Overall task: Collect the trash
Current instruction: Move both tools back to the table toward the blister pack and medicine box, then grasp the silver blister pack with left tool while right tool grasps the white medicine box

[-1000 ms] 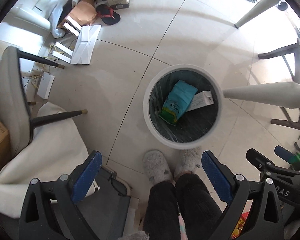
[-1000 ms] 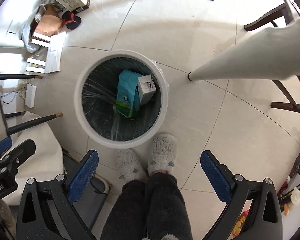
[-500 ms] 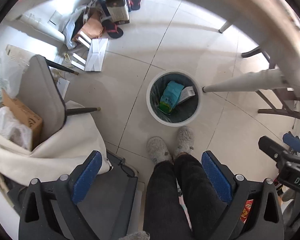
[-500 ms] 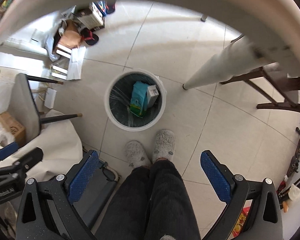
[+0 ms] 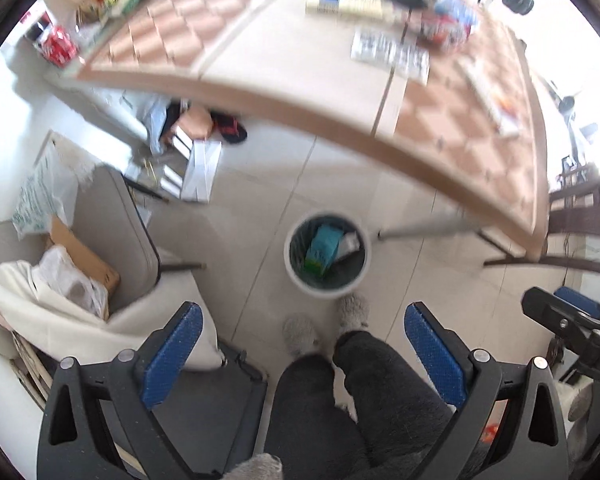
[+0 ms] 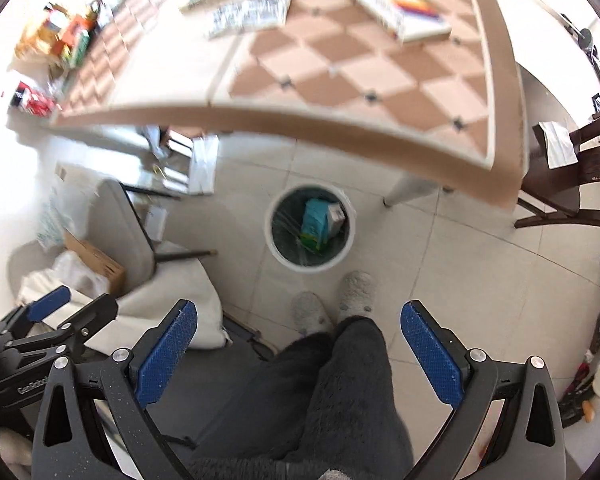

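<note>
Your left tool (image 5: pixel 302 344) hangs high above the floor with its blue pads spread wide and nothing between them. Your right tool (image 6: pixel 298 340) is likewise spread and empty; in the left wrist view it shows at the right edge (image 5: pixel 568 320), and in the right wrist view your left tool shows at the left edge (image 6: pixel 52 316). Both cameras look down past your dark-trousered legs (image 6: pixel 340 392) and grey slippers (image 6: pixel 354 288) on the pale tiled floor (image 6: pixel 460 272). Just ahead of the slippers stands the white round bin (image 5: pixel 327 254) (image 6: pixel 310 227), lined with a clear bag. Inside it lie a teal packet (image 5: pixel 321 249) (image 6: pixel 315 222) and a small white box (image 5: pixel 350 243) (image 6: pixel 336 214), touching each other, the box on the packet's right side. The bin stands on the floor near the tabletop's pale leg (image 5: pixel 420 227) (image 6: pixel 410 189). The checkered tabletop (image 5: pixel 284 52) (image 6: pixel 360 68) fills the upper part of both views, blurred; it carries papers, boxes and packets that you cannot make out in detail. To your left a grey chair (image 5: pixel 120 236) (image 6: pixel 120 232) holds a cardboard box (image 5: pixel 84 260) and white cloth (image 5: pixel 60 320). Beyond it loose papers (image 5: pixel 202 168) and a dark sandal (image 5: pixel 230 130) lie on the floor under the tabletop's edge. A dark wooden chair (image 6: pixel 572 176) stands at the far right.
</note>
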Available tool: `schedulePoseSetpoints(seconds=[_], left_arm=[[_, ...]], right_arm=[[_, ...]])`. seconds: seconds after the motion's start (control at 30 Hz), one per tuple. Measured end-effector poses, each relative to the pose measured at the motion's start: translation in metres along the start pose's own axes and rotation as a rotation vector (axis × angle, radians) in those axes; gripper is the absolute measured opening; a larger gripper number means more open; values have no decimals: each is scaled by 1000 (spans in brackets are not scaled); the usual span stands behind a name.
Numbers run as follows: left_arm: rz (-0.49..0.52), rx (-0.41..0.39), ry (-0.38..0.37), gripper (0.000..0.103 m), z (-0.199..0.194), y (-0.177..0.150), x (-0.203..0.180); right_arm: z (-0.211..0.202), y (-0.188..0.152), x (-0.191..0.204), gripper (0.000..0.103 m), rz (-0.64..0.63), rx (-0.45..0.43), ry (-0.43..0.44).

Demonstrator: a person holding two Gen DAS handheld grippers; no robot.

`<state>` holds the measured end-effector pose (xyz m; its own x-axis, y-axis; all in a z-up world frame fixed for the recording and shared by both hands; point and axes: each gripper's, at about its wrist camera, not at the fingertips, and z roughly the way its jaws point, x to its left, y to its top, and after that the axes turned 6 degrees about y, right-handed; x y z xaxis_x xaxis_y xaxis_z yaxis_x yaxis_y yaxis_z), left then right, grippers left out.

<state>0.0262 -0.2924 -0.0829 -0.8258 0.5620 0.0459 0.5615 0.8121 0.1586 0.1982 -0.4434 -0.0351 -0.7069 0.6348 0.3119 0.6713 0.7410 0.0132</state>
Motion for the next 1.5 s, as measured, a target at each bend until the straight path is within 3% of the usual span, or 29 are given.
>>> schedulePoseSetpoints(seconds=[0.13, 0.2, 0.27, 0.53, 0.73, 0.87, 0.9, 0.93, 0.97, 1.07, 1.13, 1.23, 1.3, 1.4, 1.5], left_arm=[[3, -53, 31, 103, -14, 41, -22], [-36, -40, 49, 103, -14, 64, -32], [-103, 4, 20, 103, -6, 90, -38], [-463, 253, -90, 103, 72, 195, -56], [-760, 372, -209, 102, 129, 240, -54], [-857, 408, -183, 102, 153, 258, -56], [-861, 414, -169, 102, 158, 261, -56], [-853, 420, -148, 95, 164, 264, -58], [-834, 425, -113, 96, 167, 266, -60], [-715, 404, -29, 92, 166, 273, -71], [-581, 374, 41, 85, 163, 274, -82], [-421, 337, 99, 83, 157, 268, -91], [-351, 330, 110, 83, 157, 261, -94], [-407, 340, 66, 83, 159, 245, -80], [-485, 333, 49, 79, 158, 238, -67]], right_arm=[[-42, 39, -13, 103, 31, -66, 6], [-51, 66, -22, 103, 32, -98, -17], [-54, 100, -34, 103, 28, -122, -67], [23, 243, -74, 103, 19, -8, -165], [83, 305, -80, 102, -40, 85, -201], [89, 323, -84, 84, -41, 98, -175], [85, 327, -86, 80, -41, 88, -181], [82, 332, -88, 69, -40, 82, -185], [79, 337, -89, 62, -39, 79, -196], [75, 348, -96, 61, -48, 95, -208], [75, 352, -103, 64, -24, 131, -147], [74, 353, -110, 84, -2, 148, -44], [78, 347, -107, 87, -26, 163, -33], [89, 337, -99, 87, -73, 192, -62], [92, 331, -89, 90, -103, 155, -124]])
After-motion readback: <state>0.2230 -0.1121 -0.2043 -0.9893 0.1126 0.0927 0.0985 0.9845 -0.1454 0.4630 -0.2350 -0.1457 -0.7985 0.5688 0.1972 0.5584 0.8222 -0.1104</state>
